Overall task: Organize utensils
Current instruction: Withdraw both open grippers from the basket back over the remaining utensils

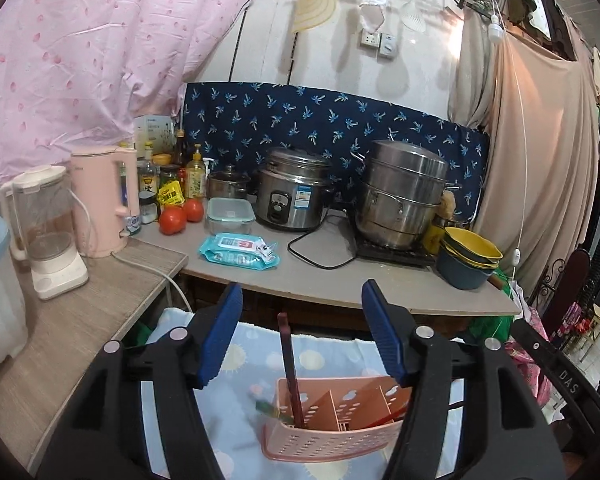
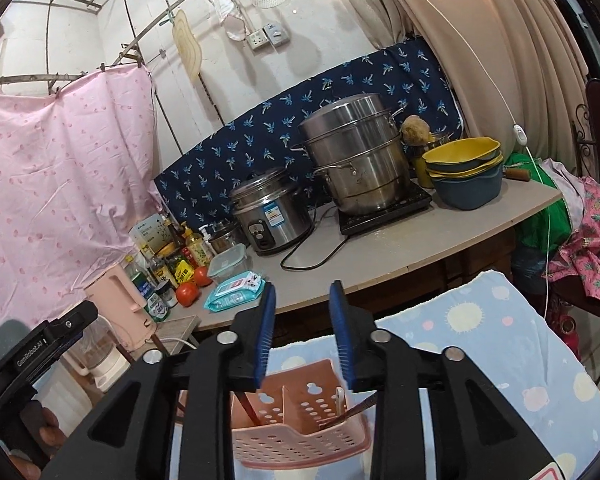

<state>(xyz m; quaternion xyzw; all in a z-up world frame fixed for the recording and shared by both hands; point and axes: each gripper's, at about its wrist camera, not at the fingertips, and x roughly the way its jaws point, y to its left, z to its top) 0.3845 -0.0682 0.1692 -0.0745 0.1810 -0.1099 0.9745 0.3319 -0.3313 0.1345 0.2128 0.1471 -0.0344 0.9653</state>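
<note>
Jaws of both grippers gape above pink caddy (image 2: 300, 432) holding chopsticks (image 1: 290, 364).

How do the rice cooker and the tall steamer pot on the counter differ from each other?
The rice cooker is shorter; the steamer pot is taller and built in stacked tiers. The rice cooker carries a front switch panel and a blue label; the steamer pot has neither. The rice cooker sits directly on the counter; the steamer pot stands on a black cooktop. Both are shiny steel with lids on.
</note>
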